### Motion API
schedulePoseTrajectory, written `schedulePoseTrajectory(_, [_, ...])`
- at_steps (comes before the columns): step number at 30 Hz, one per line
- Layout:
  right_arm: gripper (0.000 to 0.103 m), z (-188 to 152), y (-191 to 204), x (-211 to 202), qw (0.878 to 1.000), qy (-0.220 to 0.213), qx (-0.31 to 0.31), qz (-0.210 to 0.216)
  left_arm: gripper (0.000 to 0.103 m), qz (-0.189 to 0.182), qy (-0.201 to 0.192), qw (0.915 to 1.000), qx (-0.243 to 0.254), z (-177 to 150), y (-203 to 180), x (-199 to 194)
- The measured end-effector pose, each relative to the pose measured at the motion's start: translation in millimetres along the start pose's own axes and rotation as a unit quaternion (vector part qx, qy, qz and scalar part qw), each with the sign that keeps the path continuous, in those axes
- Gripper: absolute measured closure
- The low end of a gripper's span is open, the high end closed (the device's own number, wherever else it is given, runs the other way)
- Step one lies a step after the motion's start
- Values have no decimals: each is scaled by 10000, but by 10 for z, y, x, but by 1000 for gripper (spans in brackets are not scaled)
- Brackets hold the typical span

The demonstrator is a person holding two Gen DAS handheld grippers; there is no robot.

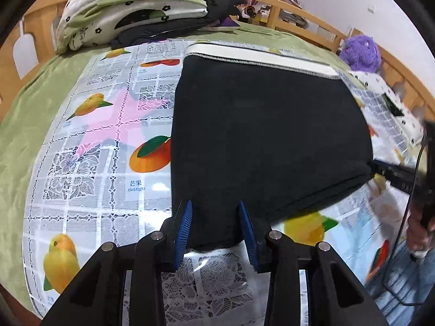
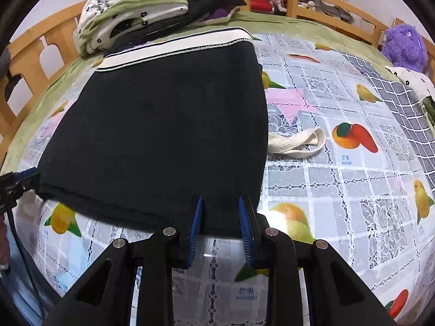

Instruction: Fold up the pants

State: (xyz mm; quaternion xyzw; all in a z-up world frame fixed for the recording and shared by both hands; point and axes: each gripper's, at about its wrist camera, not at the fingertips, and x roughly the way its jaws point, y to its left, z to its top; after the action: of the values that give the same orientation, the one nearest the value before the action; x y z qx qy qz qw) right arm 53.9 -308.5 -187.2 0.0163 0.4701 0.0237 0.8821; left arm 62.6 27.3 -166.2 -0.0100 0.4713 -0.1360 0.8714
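Fruit-printed plastic sheeting (image 1: 114, 125) covers a bed with a green blanket (image 1: 24, 125) and a wooden rail (image 1: 307, 24), with rolled bedding (image 1: 130, 8) piled at the far end. On that sheeting the black pants (image 1: 266, 125) lie folded into a squat rectangle, their white waistband (image 1: 261, 57) along the far edge. The near edge shows stacked layers, so at least one fold looks complete; what remains, I judge, is either one more fold toward the waistband or simply letting go and smoothing. At the near left corner the left gripper (image 1: 216, 228) has its blue pads partly apart with the cloth's corner between them; they seem to clasp it, though whether they truly press I cannot tell for sure. At the near right corner the right gripper (image 2: 221, 225) stands likewise, narrowly parted with the hem between its pads. The left wrist view alone shows the person's hand (image 1: 418, 228) on the other tool's handle, and the pants' left side. The right wrist view alone shows a cream woven strap (image 2: 299, 141) lying just beside the pants' right edge, a checked grey cloth (image 2: 402, 114) farther right, and the whole of a purple plush toy (image 2: 405, 46) by the rail.
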Motion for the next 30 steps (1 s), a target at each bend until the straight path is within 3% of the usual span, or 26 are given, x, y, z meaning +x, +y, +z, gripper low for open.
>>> schedulePoseTrajectory(4, [75, 17, -113, -135, 9993, -89, 330, 149, 69, 15, -84, 9998, -166, 64, 26, -114])
schedulePoseTrajectory(9, [73, 145, -55, -447, 9973, -403, 609, 30, 69, 113, -306, 9989, -321, 214, -69, -411])
schedulePoseTrajectory(11, [62, 195, 61, -642, 9970, -550, 546, -55, 61, 130, -494, 9982, -326, 251, -158, -634])
schedulePoseTrajectory(13, [57, 214, 174, -829, 9964, -668, 474, -195, 44, 271, -713, 9967, -280, 265, -266, -870])
schedulePoseTrajectory(17, [53, 189, 456, -1232, 9952, -884, 264, -334, 38, 317, -1059, 9935, -255, 205, -451, -1260])
schedulePoseTrajectory(19, [43, 140, 554, -1364, 9942, -974, 175, -419, 36, 378, -1170, 9922, -208, 145, -546, -1412])
schedulePoseTrajectory(21, [25, 81, 640, -1485, 9925, -1055, 110, -606, 34, 538, -1278, 9902, -132, 82, -630, -1522])
schedulePoseTrajectory(24, [15, -29, 725, -1673, 9918, -1146, 90, -559, 33, 543, -1301, 9900, -98, 6, -727, -1626])
schedulePoseTrajectory(30, [12, -192, 720, -1887, 9915, -1130, 323, -567, 30, 802, -1489, 9856, 67, -82, -913, -1740])
